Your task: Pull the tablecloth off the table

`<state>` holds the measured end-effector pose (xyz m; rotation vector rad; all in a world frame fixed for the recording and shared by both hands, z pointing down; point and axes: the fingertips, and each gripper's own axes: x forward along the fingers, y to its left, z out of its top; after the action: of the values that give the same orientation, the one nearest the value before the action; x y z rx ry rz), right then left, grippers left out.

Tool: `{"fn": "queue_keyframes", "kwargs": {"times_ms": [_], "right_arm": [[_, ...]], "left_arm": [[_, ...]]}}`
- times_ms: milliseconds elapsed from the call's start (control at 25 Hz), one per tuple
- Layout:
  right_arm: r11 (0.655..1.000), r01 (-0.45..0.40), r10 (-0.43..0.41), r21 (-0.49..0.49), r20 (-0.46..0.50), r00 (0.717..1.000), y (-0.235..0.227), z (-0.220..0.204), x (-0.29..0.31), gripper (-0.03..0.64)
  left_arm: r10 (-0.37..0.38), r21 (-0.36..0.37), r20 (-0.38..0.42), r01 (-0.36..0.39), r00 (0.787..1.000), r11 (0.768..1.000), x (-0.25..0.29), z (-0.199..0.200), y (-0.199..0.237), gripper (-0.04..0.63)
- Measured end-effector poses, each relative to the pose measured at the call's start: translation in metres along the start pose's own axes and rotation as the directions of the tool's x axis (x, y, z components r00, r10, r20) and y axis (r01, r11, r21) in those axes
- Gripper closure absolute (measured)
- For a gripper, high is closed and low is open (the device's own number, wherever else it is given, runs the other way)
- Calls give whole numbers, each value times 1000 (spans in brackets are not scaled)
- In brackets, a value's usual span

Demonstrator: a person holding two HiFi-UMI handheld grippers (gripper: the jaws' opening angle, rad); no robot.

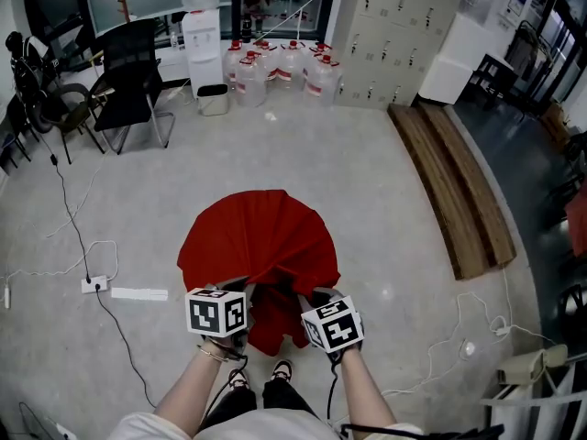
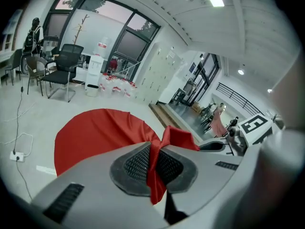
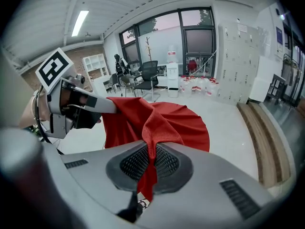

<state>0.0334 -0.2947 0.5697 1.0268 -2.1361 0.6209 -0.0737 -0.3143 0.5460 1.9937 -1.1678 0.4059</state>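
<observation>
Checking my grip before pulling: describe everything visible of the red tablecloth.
The red tablecloth is plain, woven-looking fabric, spread in a round shape that hides what it covers. Its near edge is lifted and bunched into folds, pinched by the left gripper and the right gripper, both shut on it, short tails hanging below each.

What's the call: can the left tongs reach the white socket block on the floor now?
Probably not yet. The left tongs are shut on the red tablecloth, so they are busy. The white socket block lies on the floor to their left, nothing between; they would have to let go first.
</observation>
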Motion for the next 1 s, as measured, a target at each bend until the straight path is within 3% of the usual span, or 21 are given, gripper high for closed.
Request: {"fn": "queue_keyframes", "kwargs": {"times_ms": [200,680,1000], "right_arm": [[999,21,-22,39,17,1000,-2,8,-9,589],[998,49,-50,25,44,998,-2,24,-26,589],[998,60,-62,28,89,994,3,49,-39,589]], "left_arm": [[-11,4,27,10,1000,1000,-12,11,-8,577],[-46,30,119,43,992,999,-37,48,-25,577],[-75,73,215,61,974,995,-68,91,-39,577]]}}
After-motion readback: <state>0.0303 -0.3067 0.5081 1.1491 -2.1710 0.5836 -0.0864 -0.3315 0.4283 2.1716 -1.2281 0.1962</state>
